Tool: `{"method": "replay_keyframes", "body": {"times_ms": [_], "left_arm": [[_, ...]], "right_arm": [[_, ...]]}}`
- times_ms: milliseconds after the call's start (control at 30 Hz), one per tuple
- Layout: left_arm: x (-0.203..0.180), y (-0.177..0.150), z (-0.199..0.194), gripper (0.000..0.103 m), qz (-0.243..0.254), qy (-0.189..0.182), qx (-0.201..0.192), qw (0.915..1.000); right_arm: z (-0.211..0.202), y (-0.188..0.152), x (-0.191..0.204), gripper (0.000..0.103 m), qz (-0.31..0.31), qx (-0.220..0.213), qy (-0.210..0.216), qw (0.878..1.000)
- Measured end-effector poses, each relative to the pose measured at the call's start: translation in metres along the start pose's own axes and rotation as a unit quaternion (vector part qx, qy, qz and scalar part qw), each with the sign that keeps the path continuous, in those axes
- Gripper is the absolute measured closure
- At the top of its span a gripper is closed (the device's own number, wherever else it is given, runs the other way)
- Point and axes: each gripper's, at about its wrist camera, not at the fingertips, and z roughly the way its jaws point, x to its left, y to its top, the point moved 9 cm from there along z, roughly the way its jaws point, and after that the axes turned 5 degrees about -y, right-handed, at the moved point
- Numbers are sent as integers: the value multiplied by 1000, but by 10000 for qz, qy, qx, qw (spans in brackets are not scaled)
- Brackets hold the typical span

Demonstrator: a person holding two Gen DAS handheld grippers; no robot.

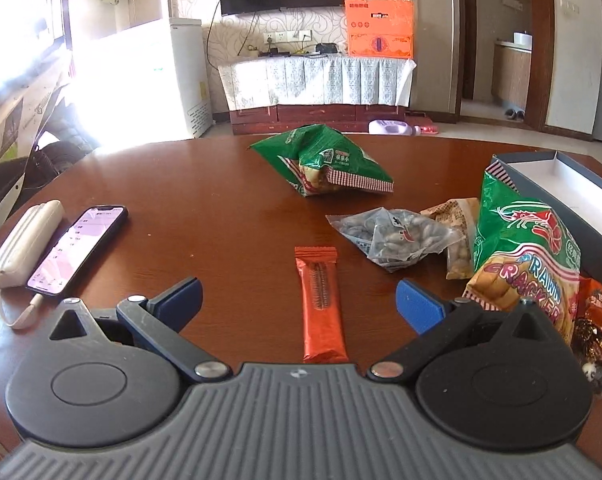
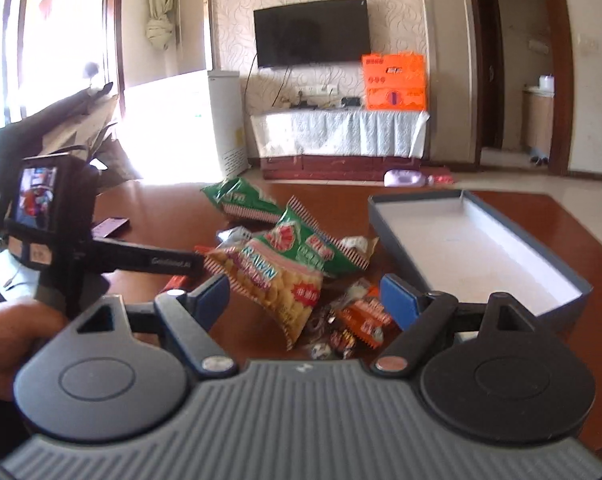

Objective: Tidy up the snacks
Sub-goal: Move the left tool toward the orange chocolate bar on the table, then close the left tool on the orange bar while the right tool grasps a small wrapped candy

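Observation:
My left gripper [image 1: 299,300] is open above the brown table, and an orange snack bar [image 1: 321,304] lies flat between its blue fingers, untouched. A clear bag of nuts [image 1: 393,236] and a green bag [image 1: 321,160] lie further out. The prawn cracker bag [image 1: 521,252] stands at the right. In the right wrist view my right gripper [image 2: 307,300] is open, with the lower end of the prawn cracker bag [image 2: 277,280] in the gap between its jaws. Small wrapped sweets [image 2: 361,320] lie beneath. The grey box [image 2: 481,248] is open and white inside, right of the snacks.
A phone [image 1: 77,248] and a white power bank [image 1: 25,240] with a cable lie at the table's left edge. The left gripper's body [image 2: 61,240] and the hand holding it fill the left of the right wrist view. A TV cabinet stands beyond the table.

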Motion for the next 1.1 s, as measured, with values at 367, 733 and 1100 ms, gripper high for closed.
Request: {"method": "replay_keyframes", "body": {"times_ms": [367,733,1100], "left_arm": [[-3,3,15,0,-139,-326,92,9993],[11,-7,23,0,-287,-519,344,9976],[-4,-11,25,0,-180,-623,399,9971]], "right_arm": [[14,-15,18,19,-416,405,-65,9983],[26,-28,10,20,-291,881,-122,9956],[34,-41,14,46,-435,1259,115,9910]]}}
